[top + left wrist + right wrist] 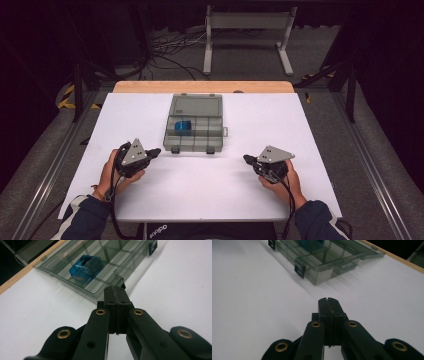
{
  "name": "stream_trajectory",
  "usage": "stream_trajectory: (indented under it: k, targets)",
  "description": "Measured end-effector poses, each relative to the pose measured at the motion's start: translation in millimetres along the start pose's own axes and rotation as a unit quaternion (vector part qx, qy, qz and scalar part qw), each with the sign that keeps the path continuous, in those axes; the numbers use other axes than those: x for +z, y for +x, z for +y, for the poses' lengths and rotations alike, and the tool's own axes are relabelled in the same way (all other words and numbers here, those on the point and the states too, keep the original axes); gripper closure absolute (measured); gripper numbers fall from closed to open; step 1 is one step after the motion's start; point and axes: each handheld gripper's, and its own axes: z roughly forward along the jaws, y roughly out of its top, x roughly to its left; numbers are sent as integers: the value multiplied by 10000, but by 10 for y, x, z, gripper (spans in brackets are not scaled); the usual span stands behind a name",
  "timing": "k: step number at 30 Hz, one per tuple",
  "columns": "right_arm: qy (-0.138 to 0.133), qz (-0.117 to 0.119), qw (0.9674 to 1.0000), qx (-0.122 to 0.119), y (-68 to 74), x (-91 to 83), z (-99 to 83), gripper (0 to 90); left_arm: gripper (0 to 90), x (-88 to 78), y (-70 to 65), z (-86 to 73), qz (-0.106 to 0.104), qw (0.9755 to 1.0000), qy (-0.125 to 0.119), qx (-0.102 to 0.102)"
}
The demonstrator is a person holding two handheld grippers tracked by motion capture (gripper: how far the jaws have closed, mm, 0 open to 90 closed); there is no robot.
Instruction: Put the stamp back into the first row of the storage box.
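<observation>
I'm looking down at the compartment box [194,124] sitting open at the far middle of the white table [210,190], lid [196,106] folded back flat on the far side. One blue case [183,127] rests in a compartment on the box's left — it looks already placed, and nothing else lies loose on the table for me to sort. My read is that the filling is done and what's left is swinging the lid over and snapping the two black latches [175,149] on the near edge, though through the tinted plastic I can't be sure the other compartments are bare.

My left gripper [155,151] hovers just near-left of the box, jaws pressed together with nothing between them; in the left gripper view its tip [117,293] sits just short of the near-left corner latch, and I can't tell whether it touches. My right gripper [247,159] is out to the near right, well apart from the box — jaws also pressed together, holding nothing [327,305], poised above bare table.
</observation>
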Motion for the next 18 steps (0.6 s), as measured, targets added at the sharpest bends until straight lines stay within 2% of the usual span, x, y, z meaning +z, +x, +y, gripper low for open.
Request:
stream_trajectory:
  k: [4, 11, 13, 14, 18]
  targets:
    - [34, 21, 10000, -3, -14, 20, 14, 900, 896, 27, 10, -46, -5, 10000, 95, 6]
    - [51, -2, 10000, 63, -91, 68, 74, 900, 897, 4, 104, -92, 39, 9999, 29, -109]
    - [49, -14, 9999, 110, -130, 82, 102, 900, 897, 19, 142, -120, 43, 9998, 43, -212]
    - [64, -34, 9999, 95, -152, 95, 117, 900, 897, 22, 158, -127, 51, 9998, 70, -170]
    - [113, -60, 9999, 99, -217, 144, 178, 900, 898, 27, 220, -138, 79, 9996, 0, -264]
